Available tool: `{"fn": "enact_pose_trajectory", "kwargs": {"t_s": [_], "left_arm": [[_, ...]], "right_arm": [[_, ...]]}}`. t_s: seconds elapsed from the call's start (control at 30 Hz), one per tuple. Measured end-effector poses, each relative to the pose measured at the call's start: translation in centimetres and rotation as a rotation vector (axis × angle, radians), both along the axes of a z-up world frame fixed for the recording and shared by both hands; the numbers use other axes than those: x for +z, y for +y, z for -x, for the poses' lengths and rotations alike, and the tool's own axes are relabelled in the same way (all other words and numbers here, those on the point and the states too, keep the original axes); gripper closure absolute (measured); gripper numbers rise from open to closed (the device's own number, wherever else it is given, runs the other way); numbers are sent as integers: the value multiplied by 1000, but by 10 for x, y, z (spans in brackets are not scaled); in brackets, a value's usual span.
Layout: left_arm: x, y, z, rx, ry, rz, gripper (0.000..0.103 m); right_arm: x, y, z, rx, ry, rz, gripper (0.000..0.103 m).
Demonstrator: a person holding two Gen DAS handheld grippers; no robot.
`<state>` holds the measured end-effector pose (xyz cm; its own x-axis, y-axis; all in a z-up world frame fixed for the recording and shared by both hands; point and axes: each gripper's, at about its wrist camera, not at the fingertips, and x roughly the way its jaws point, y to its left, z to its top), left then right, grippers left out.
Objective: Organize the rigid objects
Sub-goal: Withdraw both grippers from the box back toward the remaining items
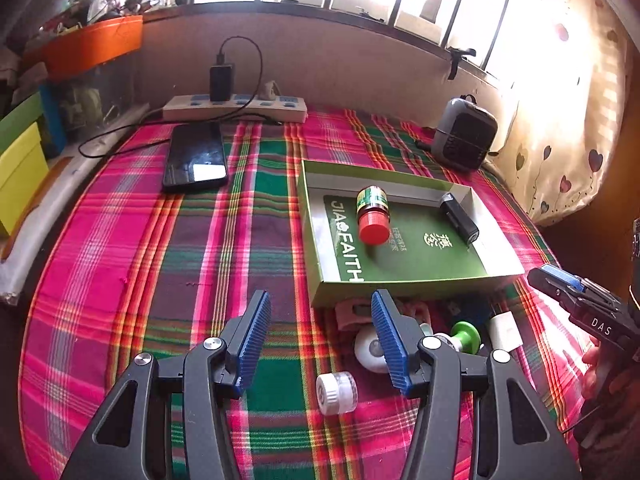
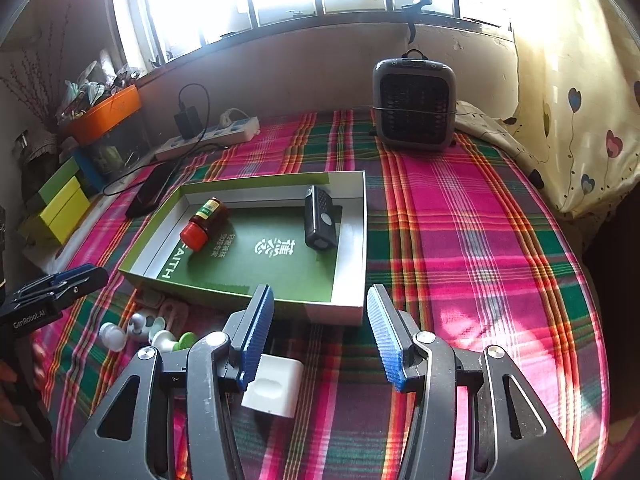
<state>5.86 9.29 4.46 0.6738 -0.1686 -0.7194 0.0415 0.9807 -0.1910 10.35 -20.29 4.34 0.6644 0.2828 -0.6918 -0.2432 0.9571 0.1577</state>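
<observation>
Nearest the left tool [image 1: 320, 344], whose jaws stand apart with nothing between them, a small white-capped jar [image 1: 335, 387] lies on its side on the plaid cloth [image 1: 120, 280] of the bench. Just beyond it, along the near edge of the green box [image 1: 400, 290], sits a loose cluster: a white round piece [image 1: 366, 350], a green-topped peg [image 1: 464, 336], a pinkish piece [image 1: 352, 310] half tucked under the box wall, and a white square block [image 2: 274, 388]. The right tool [image 2: 320, 334] also hangs spread and empty, its left finger just over that white block. Inside the box lie two things already sorted: one red-capped bottle [image 2: 202, 224] on its side toward the left wall and one black device [image 2: 320, 220] near the far right corner. Further back, toward the far edge of the bench, lie one phone [image 1: 196, 158], one power strip [image 1: 236, 108] and one grey fan heater [image 2: 414, 106]. The likely trouble is the round pieces: the jar and the bottle both lie on their sides and could roll away if a finger nudges them off-centre. The cluster is crowded, so closing on one piece may push its neighbours under the box wall or off the near edge. The two tools work close together and could knock each other.
</observation>
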Motion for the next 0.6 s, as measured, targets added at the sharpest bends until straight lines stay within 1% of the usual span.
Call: {"fn": "enact_pose_trajectory", "kwargs": {"t_s": [0.17, 0.37, 0.47, 0.6], "left_arm": [[-7, 7, 18, 10, 6, 26, 51], [-18, 11, 34, 9, 28, 53, 51], [-22, 7, 40, -12, 31, 72, 51], [-26, 0, 44, -39, 40, 71, 51]], "right_arm": [[-10, -2, 12, -3, 22, -17, 53], [-16, 4, 24, 25, 28, -33, 53], [-19, 9, 27, 29, 34, -26, 53], [-24, 9, 29, 16, 45, -42, 53]]}}
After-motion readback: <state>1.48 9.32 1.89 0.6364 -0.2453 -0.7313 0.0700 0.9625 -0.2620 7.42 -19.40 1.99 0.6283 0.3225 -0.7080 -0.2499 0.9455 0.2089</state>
